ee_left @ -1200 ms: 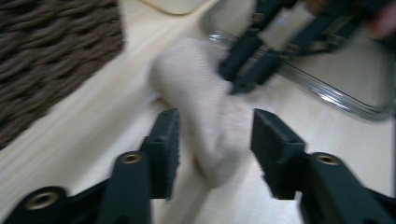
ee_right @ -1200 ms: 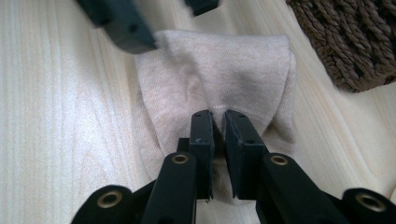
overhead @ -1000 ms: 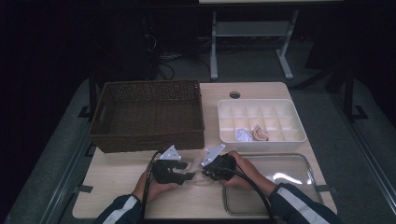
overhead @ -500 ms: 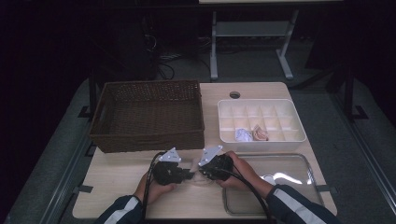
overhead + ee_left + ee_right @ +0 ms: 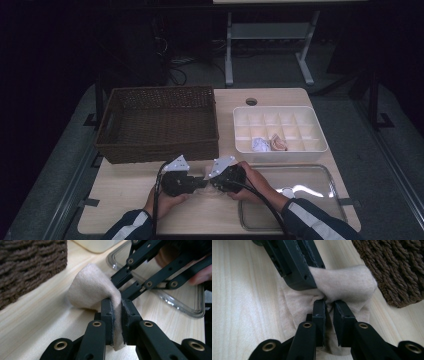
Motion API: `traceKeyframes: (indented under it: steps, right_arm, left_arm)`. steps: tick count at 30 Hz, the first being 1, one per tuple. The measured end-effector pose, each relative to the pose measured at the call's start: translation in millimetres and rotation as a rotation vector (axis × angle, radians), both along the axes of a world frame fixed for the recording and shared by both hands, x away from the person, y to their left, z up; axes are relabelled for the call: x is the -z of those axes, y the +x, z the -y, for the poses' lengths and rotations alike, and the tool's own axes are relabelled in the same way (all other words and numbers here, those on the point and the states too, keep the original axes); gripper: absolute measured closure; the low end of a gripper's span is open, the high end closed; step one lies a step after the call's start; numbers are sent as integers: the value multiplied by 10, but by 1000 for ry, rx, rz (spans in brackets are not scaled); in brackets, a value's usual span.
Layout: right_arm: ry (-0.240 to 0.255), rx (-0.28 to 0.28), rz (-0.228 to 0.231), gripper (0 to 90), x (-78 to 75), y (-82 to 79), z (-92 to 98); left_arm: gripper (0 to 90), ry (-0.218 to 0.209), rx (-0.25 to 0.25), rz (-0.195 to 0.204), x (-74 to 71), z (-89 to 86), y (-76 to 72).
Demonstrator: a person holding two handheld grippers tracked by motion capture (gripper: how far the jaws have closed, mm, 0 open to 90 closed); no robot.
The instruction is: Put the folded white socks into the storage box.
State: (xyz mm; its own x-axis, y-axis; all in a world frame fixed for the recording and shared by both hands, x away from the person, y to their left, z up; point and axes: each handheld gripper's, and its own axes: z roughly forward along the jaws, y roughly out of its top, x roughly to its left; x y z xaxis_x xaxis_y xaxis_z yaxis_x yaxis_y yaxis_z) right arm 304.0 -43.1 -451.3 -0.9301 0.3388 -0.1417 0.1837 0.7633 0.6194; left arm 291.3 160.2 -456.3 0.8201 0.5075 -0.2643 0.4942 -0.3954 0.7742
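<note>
One beige sock (image 5: pixel 93 288) between two clamped tongs (image 5: pixel 117 315).

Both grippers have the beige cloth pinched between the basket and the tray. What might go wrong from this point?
1. The left gripper has just closed its fingers on a thin fold of the beige cloth; a pull may slip it free.
2. The right gripper grips the same bunched spot, so the two grippers' fingers may collide or tug against each other.
3. The wicker basket stands close beside the cloth, which could snag on its weave if it is lifted that way.
</note>
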Motion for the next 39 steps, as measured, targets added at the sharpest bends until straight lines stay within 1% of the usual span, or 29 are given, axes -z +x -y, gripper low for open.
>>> traceKeyframes:
  steps: [2, 5, 6, 7, 8, 9, 10, 11, 13, 15, 16, 18, 20, 21, 23, 24, 26, 27, 28, 31, 32, 35, 36, 39]
  right_arm:
    - [-4, -6, 15, 777, 4, 4, -8]
    - [9, -1, 9, 751, 8, 9, -7]
    - [10, -1, 13, 737, 8, 13, -1]
    - [19, 6, 4, 709, 9, 19, 4]
    - [23, 13, 1, 652, 5, 25, 14]
    - [28, 9, 2, 580, -9, 33, 29]
    - [38, 3, -9, 530, -29, 38, 51]
    - [46, -8, -18, 522, -54, 42, 84]
    - [76, -26, -33, 525, -112, 37, 146]
    - [90, -20, -33, 588, -177, 24, 204]
    - [99, -24, -46, 618, -199, 14, 231]
    - [78, -29, -38, 695, -203, -4, 271]
    - [55, -27, -55, 734, -163, -12, 282]
    - [32, -29, -49, 736, -130, -6, 276]
    - [8, -26, -53, 754, -58, 7, 238]
    - [0, -26, -53, 765, -34, 7, 213]
    - [-7, -14, -40, 778, -14, 8, 172]
    - [-4, -12, -39, 784, -9, 4, 154]
    - [-10, -13, -28, 789, -2, 7, 139]
    - [-9, 0, -15, 793, 6, 2, 108]
    - [-5, 3, -13, 796, 10, 8, 108]
    - [12, 11, -17, 799, 24, 13, 108]
    - [17, 12, -20, 798, 27, 17, 109]
    - [36, 5, -34, 786, 39, 47, 137]
  left_arm:
    - [812, 0, 0, 4, -4, 3, -4]
    - [812, -4, -2, -1, 3, 3, 0]
    - [812, 3, -1, 3, 1, 4, 0]
    - [813, 9, 1, 7, -1, 8, -3]
    - [817, 25, 1, 11, -6, 11, -10]
    - [820, 31, -3, 17, -7, 11, -15]
    - [822, 35, -7, 11, -7, 13, -21]
    - [823, 43, -4, 18, -7, 9, -21]
    - [825, 51, -8, 19, -8, 2, -18]
    - [825, 53, -15, 21, -7, -4, -16]
    - [825, 56, -19, 24, -10, -8, -16]
    - [825, 54, -19, 23, -16, -15, -16]
    - [824, 53, -20, 24, -14, -15, -11]
    - [824, 48, -19, 23, -14, -10, -11]
    - [823, 52, -9, 31, -17, 12, -14]
    - [822, 43, -5, 33, -19, 28, -22]
    - [818, 51, -1, 44, -31, 57, -26]
    - [815, 51, 1, 49, -33, 74, -26]
    - [811, 49, 1, 52, -35, 91, -24]
    - [807, 53, 4, 64, -35, 129, -31]
    - [802, 52, 7, 62, -38, 138, -38]
    - [803, 75, 14, 82, -29, 178, -55]
    - [803, 75, 15, 79, -18, 190, -56]
    - [805, 93, 15, 90, -16, 190, -58]
